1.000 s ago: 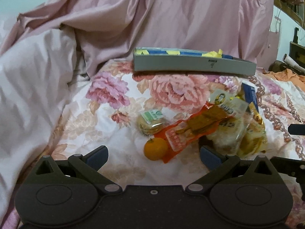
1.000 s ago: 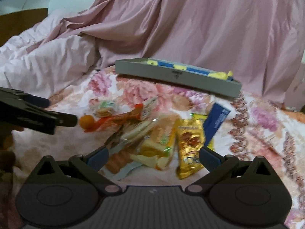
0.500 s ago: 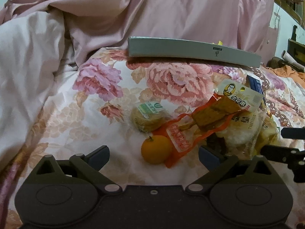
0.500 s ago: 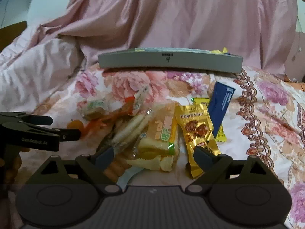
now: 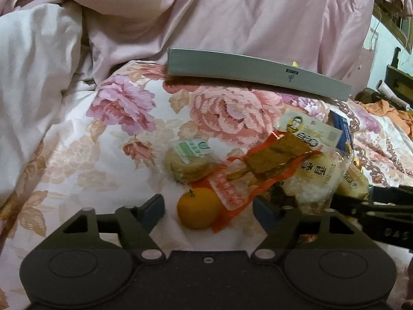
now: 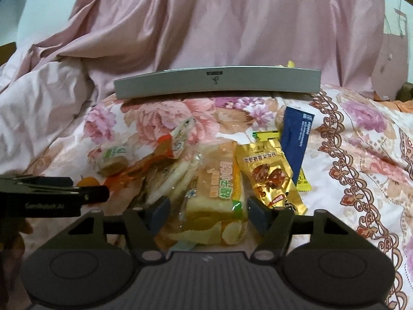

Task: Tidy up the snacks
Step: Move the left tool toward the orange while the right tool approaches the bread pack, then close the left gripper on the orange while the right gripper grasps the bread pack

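A pile of snacks lies on the floral bedspread. In the left wrist view my left gripper (image 5: 209,208) is open, its jaws on either side of a small orange (image 5: 197,209) and the end of an orange-red snack packet (image 5: 260,170). A round cake in a green-labelled wrapper (image 5: 189,162) lies just beyond. In the right wrist view my right gripper (image 6: 207,213) is open around a clear bag of bread slices (image 6: 219,193). A gold packet (image 6: 271,175) and a dark blue packet (image 6: 295,139) lie to its right. A grey tray (image 6: 216,82) stands behind the pile.
Pink crumpled bedding (image 5: 232,18) rises behind the tray and a white duvet (image 5: 33,77) lies at the left. The left gripper's fingers (image 6: 51,193) show at the left edge of the right wrist view. Floral bedspread (image 6: 361,155) extends to the right.
Both grippers have moved forward and down toward the pile. The orange now lies between the left jaws and the bread bag between the right jaws.
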`<state>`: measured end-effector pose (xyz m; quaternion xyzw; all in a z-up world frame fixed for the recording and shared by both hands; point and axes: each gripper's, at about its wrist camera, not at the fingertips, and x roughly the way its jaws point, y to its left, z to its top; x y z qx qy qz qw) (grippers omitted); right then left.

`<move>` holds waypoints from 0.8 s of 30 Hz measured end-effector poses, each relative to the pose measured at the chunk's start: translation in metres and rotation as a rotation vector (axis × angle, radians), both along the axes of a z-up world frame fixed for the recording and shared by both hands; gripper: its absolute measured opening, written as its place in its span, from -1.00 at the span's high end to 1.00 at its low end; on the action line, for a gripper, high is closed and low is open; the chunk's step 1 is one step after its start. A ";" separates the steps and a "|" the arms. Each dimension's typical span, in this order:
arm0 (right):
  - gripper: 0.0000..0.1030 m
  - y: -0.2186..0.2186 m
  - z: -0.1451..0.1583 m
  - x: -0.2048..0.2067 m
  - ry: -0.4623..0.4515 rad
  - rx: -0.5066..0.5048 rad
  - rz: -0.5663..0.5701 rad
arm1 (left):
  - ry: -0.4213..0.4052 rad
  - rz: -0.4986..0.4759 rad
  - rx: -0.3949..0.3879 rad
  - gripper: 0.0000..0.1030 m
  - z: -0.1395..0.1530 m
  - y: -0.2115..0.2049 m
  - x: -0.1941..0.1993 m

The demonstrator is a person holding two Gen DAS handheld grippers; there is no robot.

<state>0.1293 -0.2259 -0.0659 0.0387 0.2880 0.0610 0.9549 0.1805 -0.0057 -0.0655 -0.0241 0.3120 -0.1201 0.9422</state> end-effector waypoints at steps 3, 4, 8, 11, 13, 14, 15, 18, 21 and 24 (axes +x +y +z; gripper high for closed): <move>-0.27 0.001 -0.005 0.004 0.015 -0.016 -0.011 | -0.003 0.005 -0.006 -0.22 -0.001 0.000 0.001; -0.27 0.002 -0.006 0.005 0.016 -0.019 -0.013 | -0.001 0.008 -0.009 -0.18 -0.001 0.000 0.002; -0.27 0.004 -0.009 0.011 0.012 -0.032 -0.020 | -0.002 0.029 -0.025 -0.05 -0.002 0.002 0.001; -0.27 0.005 -0.012 0.014 0.017 -0.023 -0.022 | 0.000 0.042 -0.065 -0.05 -0.003 0.007 0.001; -0.28 0.006 -0.013 0.015 0.016 -0.023 -0.020 | 0.007 0.048 -0.090 -0.10 -0.004 0.009 0.003; -0.28 0.006 -0.013 0.015 0.014 -0.023 -0.020 | 0.010 0.053 -0.102 -0.17 -0.005 0.011 0.004; -0.28 0.006 -0.013 0.015 0.012 -0.021 -0.020 | 0.013 0.059 -0.113 -0.23 -0.005 0.011 0.004; -0.30 0.006 -0.014 0.016 0.008 -0.005 -0.021 | 0.001 0.082 -0.161 -0.32 -0.004 0.017 0.003; -0.30 0.004 -0.014 0.016 0.005 0.023 -0.030 | -0.016 0.113 -0.188 -0.32 -0.002 0.021 0.002; -0.30 0.002 -0.014 0.017 0.005 0.034 -0.036 | -0.003 0.139 -0.175 -0.14 -0.003 0.022 0.006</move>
